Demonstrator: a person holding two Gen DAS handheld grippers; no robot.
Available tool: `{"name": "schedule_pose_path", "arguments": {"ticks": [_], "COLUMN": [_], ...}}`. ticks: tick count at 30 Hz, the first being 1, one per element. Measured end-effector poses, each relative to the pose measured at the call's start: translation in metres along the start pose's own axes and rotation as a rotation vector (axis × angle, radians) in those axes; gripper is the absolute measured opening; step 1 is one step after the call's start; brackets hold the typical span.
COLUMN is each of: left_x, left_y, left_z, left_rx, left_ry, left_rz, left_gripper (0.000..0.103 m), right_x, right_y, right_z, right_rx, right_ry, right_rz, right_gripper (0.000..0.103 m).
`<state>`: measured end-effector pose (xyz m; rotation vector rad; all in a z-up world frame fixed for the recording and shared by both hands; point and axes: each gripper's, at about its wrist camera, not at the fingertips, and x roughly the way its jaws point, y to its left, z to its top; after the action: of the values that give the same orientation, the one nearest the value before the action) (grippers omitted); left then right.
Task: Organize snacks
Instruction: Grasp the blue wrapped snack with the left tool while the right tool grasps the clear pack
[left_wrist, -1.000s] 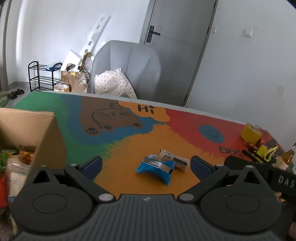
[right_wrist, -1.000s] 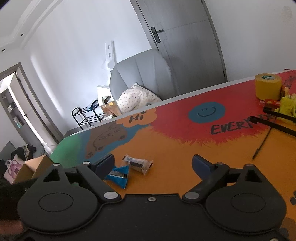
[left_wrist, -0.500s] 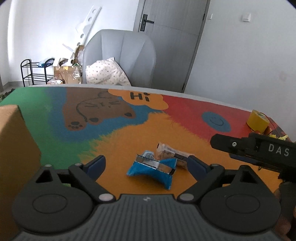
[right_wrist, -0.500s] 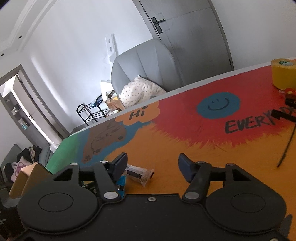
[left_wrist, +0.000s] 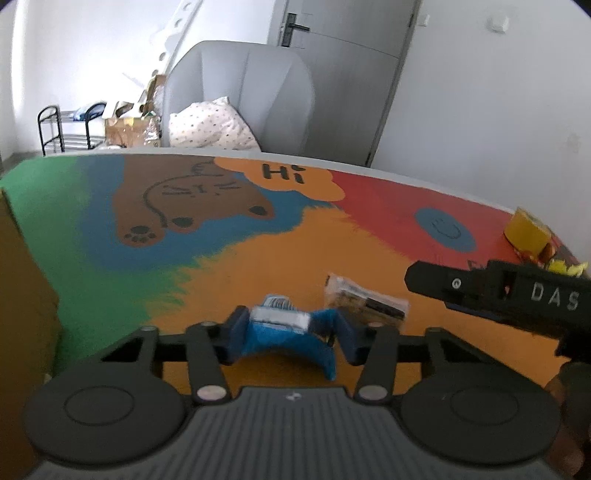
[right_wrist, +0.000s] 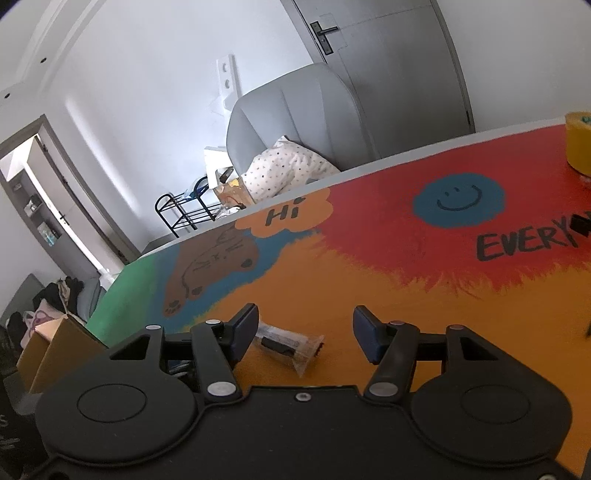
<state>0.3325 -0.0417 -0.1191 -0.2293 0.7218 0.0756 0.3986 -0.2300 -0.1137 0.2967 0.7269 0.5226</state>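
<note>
A blue snack packet lies on the orange part of the colourful table mat. My left gripper is closing on it, and both pads press its sides so that it arches up. Right beside it lies a clear packet with a dark snack inside. In the right wrist view that clear packet sits between the half-wide jaws of my right gripper. It is close to the left finger and well apart from the right one. One finger of the right gripper reaches in from the right in the left wrist view.
A cardboard box stands at the table's left edge, also in the right wrist view. A yellow tape roll and small clutter sit at the far right. A grey armchair with a cushion stands behind the table.
The left jaws have closed from wide apart onto the blue packet. The right jaws narrowed and came down around the clear packet. Both grippers moved forward and lower.
</note>
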Motion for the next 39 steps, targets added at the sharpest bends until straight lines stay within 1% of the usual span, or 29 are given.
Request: {"name": "schedule_pose_path", "arguments": {"ticks": [3, 4, 8, 13, 16, 18, 19, 21, 22, 23, 28, 30, 31, 33, 35, 36, 38, 39], "left_x": [-0.005, -0.006, -0.012, -0.015, -0.018, -0.019, -0.021, -0.024, -0.026, -0.028, -0.039, -0.038, -0.037, -0.040, -0.042, -0.044, -0.046, -0.048], "left_y": [0.009, 0.011, 0.018, 0.022, 0.024, 0.025, 0.024, 0.025, 0.026, 0.025, 0.022, 0.021, 0.020, 0.019, 0.016, 0.016, 0.016, 0.015], "left_z": [0.001, 0.001, 0.003, 0.001, -0.001, -0.003, -0.004, -0.007, -0.009, -0.011, -0.019, -0.022, -0.023, -0.027, -0.030, -0.032, -0.034, -0.035], "left_rx": [-0.023, -0.029, -0.044, -0.062, -0.071, -0.079, -0.080, -0.078, -0.079, -0.080, -0.060, -0.045, -0.041, -0.027, -0.019, -0.016, -0.025, -0.028], "left_ry": [-0.002, -0.003, -0.007, 0.002, 0.013, 0.018, 0.019, 0.020, 0.020, 0.019, 0.003, 0.012, 0.022, 0.013, 0.009, 0.007, 0.007, 0.007], "left_rz": [0.015, 0.017, 0.019, 0.021, 0.034, 0.038, 0.046, 0.046, 0.040, 0.033, 0.013, 0.009, 0.010, 0.014, 0.012, 0.012, -0.005, -0.013], "left_gripper": [0.038, 0.030, 0.028, 0.029, 0.033, 0.042, 0.045, 0.050, 0.056, 0.058, 0.059, 0.059, 0.057, 0.054, 0.046, 0.045, 0.033, 0.032], "right_x": [0.004, 0.007, 0.014, 0.016, 0.014, 0.011, 0.009, 0.007, 0.006, 0.006, -0.005, -0.011, -0.013, -0.020, -0.026, -0.030, -0.036, -0.040], "right_y": [0.005, 0.006, 0.015, 0.018, 0.017, 0.018, 0.019, 0.022, 0.023, 0.022, 0.025, 0.023, 0.022, 0.020, 0.019, 0.019, 0.019, 0.019], "right_z": [0.004, 0.005, 0.003, -0.006, -0.015, -0.019, -0.021, -0.023, -0.025, -0.025, -0.034, -0.038, -0.040, -0.044, -0.047, -0.049, -0.052, -0.053], "right_rx": [-0.008, -0.015, -0.038, -0.063, -0.067, -0.080, -0.089, -0.111, -0.114, -0.110, -0.107, -0.098, -0.091, -0.081, -0.073, -0.071, -0.068, -0.064], "right_ry": [-0.006, -0.006, 0.000, 0.038, 0.066, 0.060, 0.058, 0.059, 0.064, 0.066, 0.062, 0.060, 0.058, 0.055, 0.056, 0.058, 0.066, 0.068], "right_rz": [0.004, 0.006, 0.018, 0.017, 0.008, 0.002, -0.005, -0.027, -0.031, -0.031, -0.031, -0.036, -0.041, -0.054, -0.063, -0.067, -0.072, -0.074], "right_gripper": [0.059, 0.059, 0.059, 0.059, 0.059, 0.058, 0.054, 0.041, 0.027, 0.023, 0.021, 0.020, 0.020, 0.020, 0.020, 0.020, 0.020, 0.020]}}
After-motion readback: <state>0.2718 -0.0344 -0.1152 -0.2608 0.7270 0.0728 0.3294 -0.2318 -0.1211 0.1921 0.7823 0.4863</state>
